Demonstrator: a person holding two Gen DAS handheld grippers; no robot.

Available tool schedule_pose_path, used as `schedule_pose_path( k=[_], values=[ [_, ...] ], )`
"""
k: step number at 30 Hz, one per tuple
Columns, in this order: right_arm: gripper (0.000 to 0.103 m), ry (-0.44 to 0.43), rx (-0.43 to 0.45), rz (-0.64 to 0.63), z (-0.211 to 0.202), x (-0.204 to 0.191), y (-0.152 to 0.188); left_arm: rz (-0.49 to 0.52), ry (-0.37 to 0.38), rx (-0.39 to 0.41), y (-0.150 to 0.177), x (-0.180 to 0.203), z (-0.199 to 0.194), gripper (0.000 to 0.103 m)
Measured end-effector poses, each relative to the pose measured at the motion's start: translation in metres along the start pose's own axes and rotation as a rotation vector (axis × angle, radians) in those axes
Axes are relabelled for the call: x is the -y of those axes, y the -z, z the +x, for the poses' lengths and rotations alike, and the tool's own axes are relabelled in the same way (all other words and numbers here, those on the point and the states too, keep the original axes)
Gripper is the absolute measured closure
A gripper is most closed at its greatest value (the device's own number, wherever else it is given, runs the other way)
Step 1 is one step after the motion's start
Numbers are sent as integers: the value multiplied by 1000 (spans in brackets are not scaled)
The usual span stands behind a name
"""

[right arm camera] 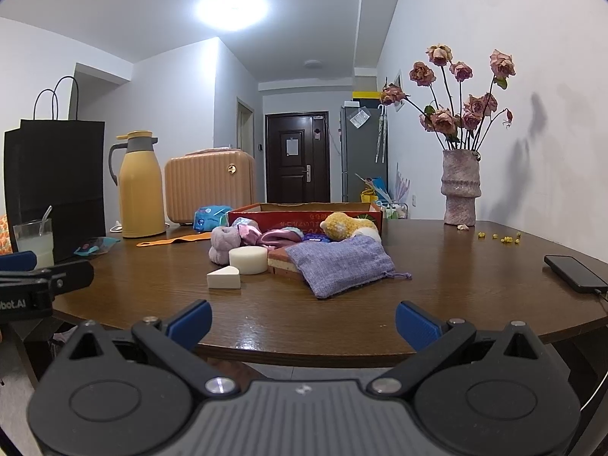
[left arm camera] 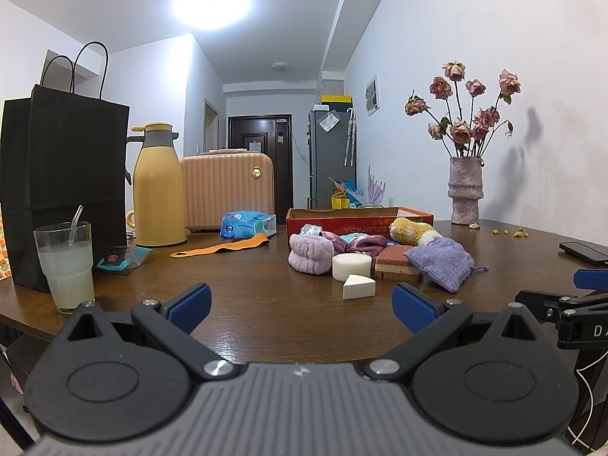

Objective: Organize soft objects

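Sponges (right arm camera: 247,260), a purple pouch (right arm camera: 340,266) and a pink scrunchie (left arm camera: 306,256) sit heaped ahead of both grippers — left gripper (left arm camera: 302,304) and right gripper (right arm camera: 304,321) gape wide, empty, above the counter (right arm camera: 456,285).

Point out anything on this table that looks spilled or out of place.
Small yellow bits lie scattered on the table right of the vase, with one fallen petal at its base; the roses look dried and drooping. Nothing else looks spilled.

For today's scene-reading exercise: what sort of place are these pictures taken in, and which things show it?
Most likely a lived-in flat: a wooden dining table with a vase of dried roses, a fridge beside the front door down the hall, and a thermos and small suitcase left on the table.
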State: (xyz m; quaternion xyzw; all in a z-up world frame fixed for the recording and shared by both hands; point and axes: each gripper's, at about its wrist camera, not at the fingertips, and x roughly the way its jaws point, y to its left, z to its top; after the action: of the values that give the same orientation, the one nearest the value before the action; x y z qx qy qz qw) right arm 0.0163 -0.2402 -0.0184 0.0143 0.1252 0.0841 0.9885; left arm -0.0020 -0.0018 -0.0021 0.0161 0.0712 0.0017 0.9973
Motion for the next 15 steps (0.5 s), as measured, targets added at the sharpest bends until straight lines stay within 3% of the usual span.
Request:
schedule_pose_path(
  k=[15],
  values=[
    [0,4,-1,4,1,1,1,0,1,0,0,0,0,0]
  ],
)
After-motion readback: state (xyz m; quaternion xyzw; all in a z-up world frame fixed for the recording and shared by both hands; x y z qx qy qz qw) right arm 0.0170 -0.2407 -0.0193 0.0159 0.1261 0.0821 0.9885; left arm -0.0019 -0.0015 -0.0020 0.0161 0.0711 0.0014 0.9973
